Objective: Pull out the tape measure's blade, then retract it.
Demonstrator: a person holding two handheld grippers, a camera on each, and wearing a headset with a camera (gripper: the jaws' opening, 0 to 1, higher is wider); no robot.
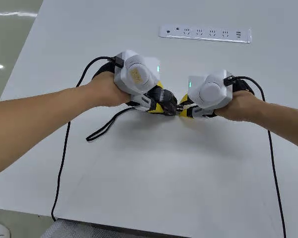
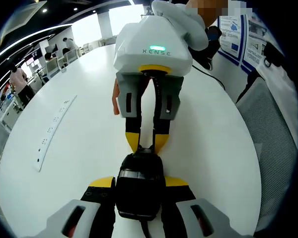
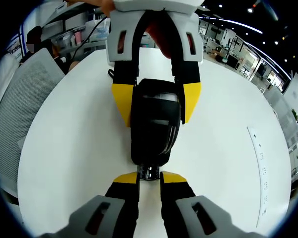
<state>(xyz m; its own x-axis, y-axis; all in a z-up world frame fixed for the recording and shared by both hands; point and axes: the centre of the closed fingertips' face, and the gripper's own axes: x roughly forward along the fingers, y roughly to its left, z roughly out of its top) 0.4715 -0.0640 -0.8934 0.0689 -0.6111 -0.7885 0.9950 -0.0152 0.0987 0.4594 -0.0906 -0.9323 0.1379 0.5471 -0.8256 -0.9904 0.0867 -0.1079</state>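
Horizontally, left tool (image 2: 139,182) and right tool (image 3: 149,177) meet, both clamping tape measure (image 3: 155,124)

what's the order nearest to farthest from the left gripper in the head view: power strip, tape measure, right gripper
1. tape measure, clamped in the left gripper
2. right gripper, opposite, at the blade tip
3. power strip, far back

"XENSE" is printed on the white housing of the right gripper (image 2: 146,144), at twelve o'clock in the left gripper view. The wall posters (image 2: 237,30) at one o'clock are too small to read.
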